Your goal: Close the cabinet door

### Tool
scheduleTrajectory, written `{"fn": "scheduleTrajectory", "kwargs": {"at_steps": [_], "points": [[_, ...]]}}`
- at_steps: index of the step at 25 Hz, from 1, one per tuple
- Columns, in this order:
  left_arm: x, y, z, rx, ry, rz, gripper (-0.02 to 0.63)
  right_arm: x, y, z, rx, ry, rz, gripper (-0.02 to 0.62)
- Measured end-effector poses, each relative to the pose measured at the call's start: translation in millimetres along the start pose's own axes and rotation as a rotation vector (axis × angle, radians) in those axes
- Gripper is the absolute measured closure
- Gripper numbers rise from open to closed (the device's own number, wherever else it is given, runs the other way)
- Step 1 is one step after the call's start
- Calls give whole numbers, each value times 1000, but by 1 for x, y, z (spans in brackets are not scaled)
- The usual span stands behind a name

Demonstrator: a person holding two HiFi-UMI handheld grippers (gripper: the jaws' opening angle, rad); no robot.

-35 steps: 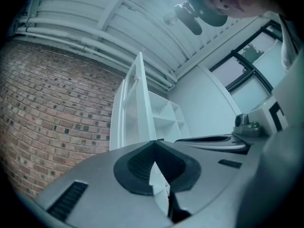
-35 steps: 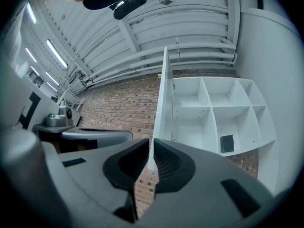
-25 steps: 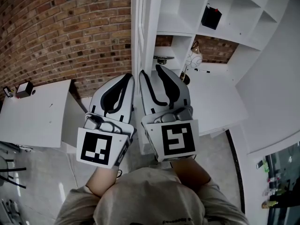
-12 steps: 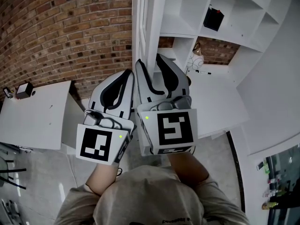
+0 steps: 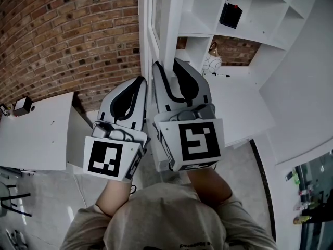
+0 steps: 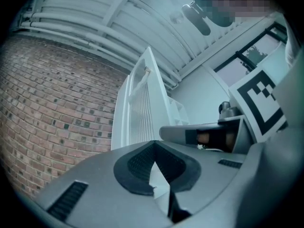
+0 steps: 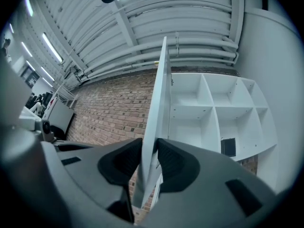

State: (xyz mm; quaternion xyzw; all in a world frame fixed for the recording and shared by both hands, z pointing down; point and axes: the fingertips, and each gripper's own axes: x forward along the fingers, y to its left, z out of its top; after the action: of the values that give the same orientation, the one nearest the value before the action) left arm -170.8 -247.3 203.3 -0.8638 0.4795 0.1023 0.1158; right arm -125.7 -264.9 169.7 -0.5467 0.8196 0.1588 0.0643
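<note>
Head view: white cabinet door (image 5: 165, 35) edge-on between brick wall (image 5: 78, 30) and open shelving (image 5: 203, 9), right gripper (image 5: 166, 65) clamped on its edge, left gripper (image 5: 141, 82) just beside, left gripper view: jaws pressed together, empty, door (image 6: 137, 108) ahead, right gripper view: jaws pinching the door's (image 7: 157, 118) edge.

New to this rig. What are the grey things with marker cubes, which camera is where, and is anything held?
A person holds a two-jaw gripper in each hand; the marker cubes belong to them. The head view looks down from the person's head: left gripper at left, right gripper at right. The other two cameras ride on the grippers, looking along their jaws. The right gripper is clamped on the edge of the open white cabinet door. The left gripper is shut, empty, beside it. Beyond: shelves, brick wall.
</note>
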Motion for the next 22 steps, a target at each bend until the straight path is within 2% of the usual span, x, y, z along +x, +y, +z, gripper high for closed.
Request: {"fn": "scheduleTrajectory", "kwargs": {"at_steps": [9,15,22], "points": [[23,-22,-8,9,9,-21,598,-9,-34,-6,57,8,58,491],[57,-47,-17,15,3,-20,598,-12,-61,-10,71,-1,158,491],[98,-69,-28,23,18,43,598,-12,-105,-18,93,-3,259,491]]}}
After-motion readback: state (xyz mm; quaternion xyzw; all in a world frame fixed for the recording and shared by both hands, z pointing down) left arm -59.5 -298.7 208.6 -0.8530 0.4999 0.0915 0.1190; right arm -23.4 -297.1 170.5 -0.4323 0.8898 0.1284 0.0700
